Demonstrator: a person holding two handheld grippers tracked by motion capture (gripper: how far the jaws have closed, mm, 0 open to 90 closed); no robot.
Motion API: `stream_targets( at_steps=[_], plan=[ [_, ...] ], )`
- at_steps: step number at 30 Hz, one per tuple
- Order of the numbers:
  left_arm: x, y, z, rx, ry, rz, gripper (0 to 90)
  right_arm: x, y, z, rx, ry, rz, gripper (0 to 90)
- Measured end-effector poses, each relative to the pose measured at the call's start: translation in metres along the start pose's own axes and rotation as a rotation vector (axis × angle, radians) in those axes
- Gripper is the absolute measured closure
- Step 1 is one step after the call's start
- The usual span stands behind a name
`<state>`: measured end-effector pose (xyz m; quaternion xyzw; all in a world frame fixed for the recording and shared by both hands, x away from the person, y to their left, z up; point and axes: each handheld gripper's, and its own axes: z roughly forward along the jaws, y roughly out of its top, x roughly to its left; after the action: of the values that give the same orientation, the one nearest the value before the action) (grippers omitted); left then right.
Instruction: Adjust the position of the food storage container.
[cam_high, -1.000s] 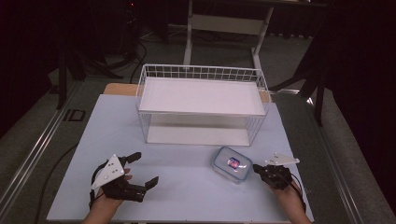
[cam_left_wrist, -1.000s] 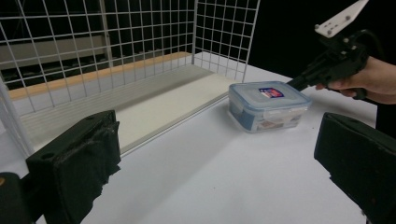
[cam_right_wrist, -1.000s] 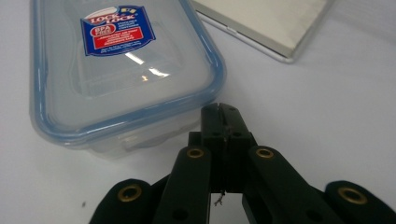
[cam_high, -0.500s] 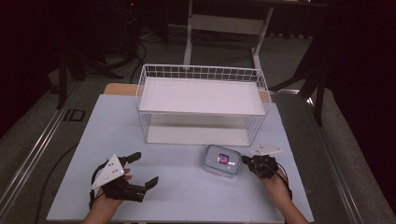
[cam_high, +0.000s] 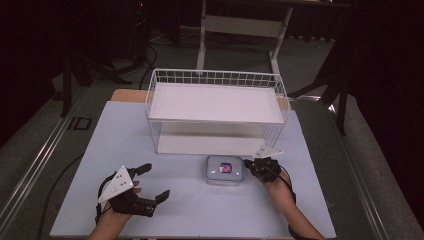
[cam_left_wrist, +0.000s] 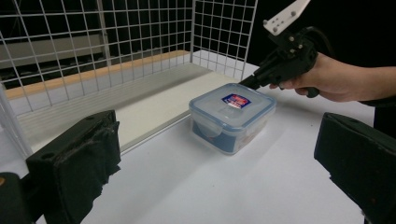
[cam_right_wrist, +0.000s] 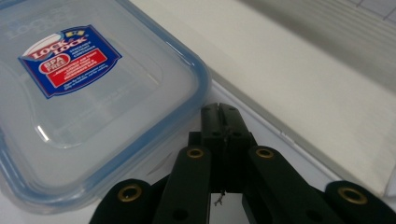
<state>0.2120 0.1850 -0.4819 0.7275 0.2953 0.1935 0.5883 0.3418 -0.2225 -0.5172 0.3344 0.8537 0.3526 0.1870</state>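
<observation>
While 2 grippers work, 1 box (cam_high: 225, 170) (1 basket (cam_high: 215, 80)).

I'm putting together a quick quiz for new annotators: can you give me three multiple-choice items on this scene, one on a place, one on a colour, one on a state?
1. Where does the plastic container sit?
A. inside the wire basket
B. on the table in front of the wire basket
C. on the floor

2. What colour is the container lid's rim?
A. blue
B. red
C. green

3. How do the jaws of the right hand-held gripper stand?
A. wide open
B. shut around the container
C. shut, at the container's edge

Answers: 1 B, the high view shows it on the white table before the basket. 2 A, the right gripper view shows a blue rim. 3 C, the jaws meet beside the lid.
</observation>
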Motion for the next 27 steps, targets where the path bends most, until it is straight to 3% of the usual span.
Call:
stream_targets(
  at_steps=[5,11,16,23,27],
  plan=[
    [0.001,0.0,-0.001,-0.003,0.003,-0.003,1.3,0.0,0.0,-0.01,-0.026,-0.017,0.012,90.0],
    [0.0,0.0,-0.001,-0.001,0.006,0.001,1.3,0.006,-0.013,-0.031,-0.039,-0.005,0.011,90.0],
    [-0.001,0.0,0.0,0.005,0.005,0.003,1.3,0.009,-0.025,-0.04,-0.021,-0.006,0.013,90.0],
    [0.0,0.0,0.001,0.011,0.005,0.002,1.3,0.008,-0.025,-0.033,-0.004,0.007,0.029,90.0],
    [-0.001,-0.001,0.001,0.016,0.006,0.001,1.3,0.011,-0.021,-0.021,0.01,0.016,0.012,90.0]
  ],
)
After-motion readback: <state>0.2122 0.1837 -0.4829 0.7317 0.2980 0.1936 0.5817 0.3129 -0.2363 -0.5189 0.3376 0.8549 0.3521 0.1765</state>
